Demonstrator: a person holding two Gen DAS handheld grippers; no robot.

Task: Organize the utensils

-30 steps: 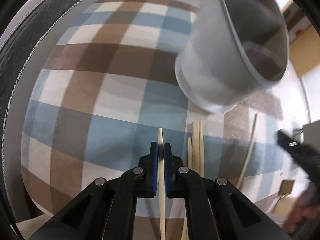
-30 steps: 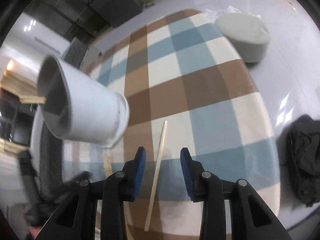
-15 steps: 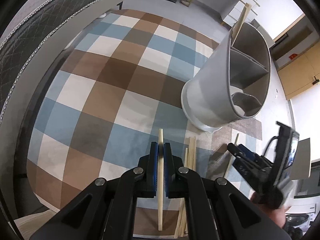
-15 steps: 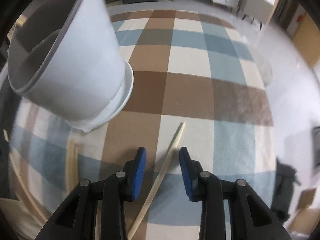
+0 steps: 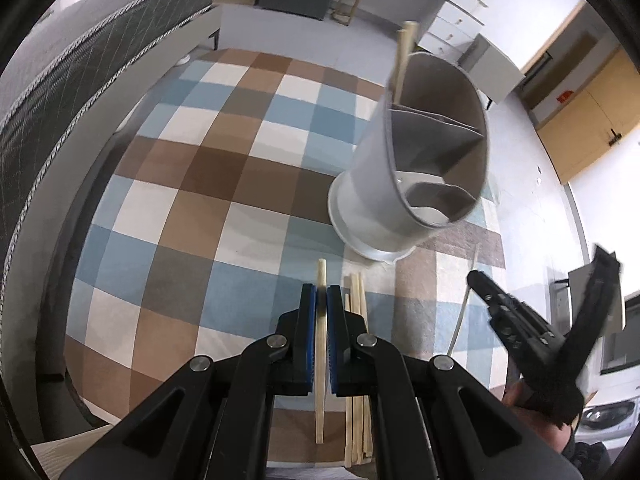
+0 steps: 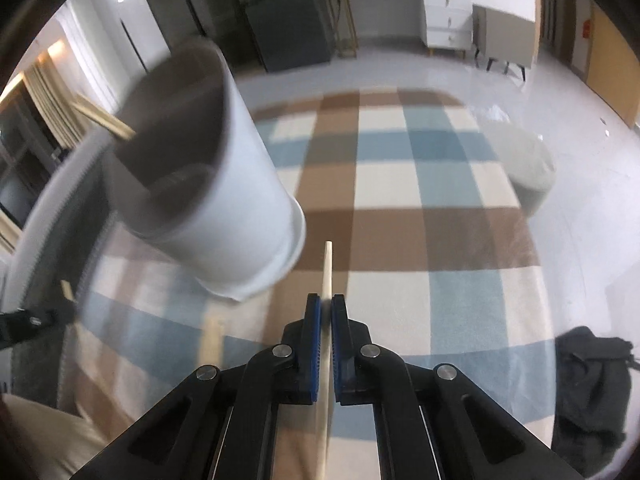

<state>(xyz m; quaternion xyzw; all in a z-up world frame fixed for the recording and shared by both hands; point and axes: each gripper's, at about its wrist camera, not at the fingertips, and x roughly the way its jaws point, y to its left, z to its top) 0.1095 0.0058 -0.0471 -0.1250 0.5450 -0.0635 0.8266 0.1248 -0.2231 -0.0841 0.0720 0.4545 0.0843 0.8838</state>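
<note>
While the left tongs (image 5: 321, 298) are clamping one chopstick (image 5: 320, 360), three more loose chopsticks (image 5: 357, 364) are lying beside it on the checked surface (image 5: 192, 216), below the grey divided holder (image 5: 416, 160) holding two. Seen from the right wrist, the right tongs (image 6: 326, 314) are pinching one chopstick (image 6: 327, 268) just beside the holder (image 6: 224, 208).

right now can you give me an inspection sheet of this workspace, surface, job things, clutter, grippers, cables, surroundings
surface: checked brown, blue and cream cloth.
job's things: grey divided utensil holder upright on the cloth, chopsticks sticking out of its far compartment; loose chopsticks lying beside its base.
clutter: black bundle off the cloth's edge.
grippers: left gripper shut on a chopstick; right gripper shut on another chopstick.
cables: nothing seen.
surroundings: quilted grey bed edge, white drawers, round grey pouf, wooden door.
</note>
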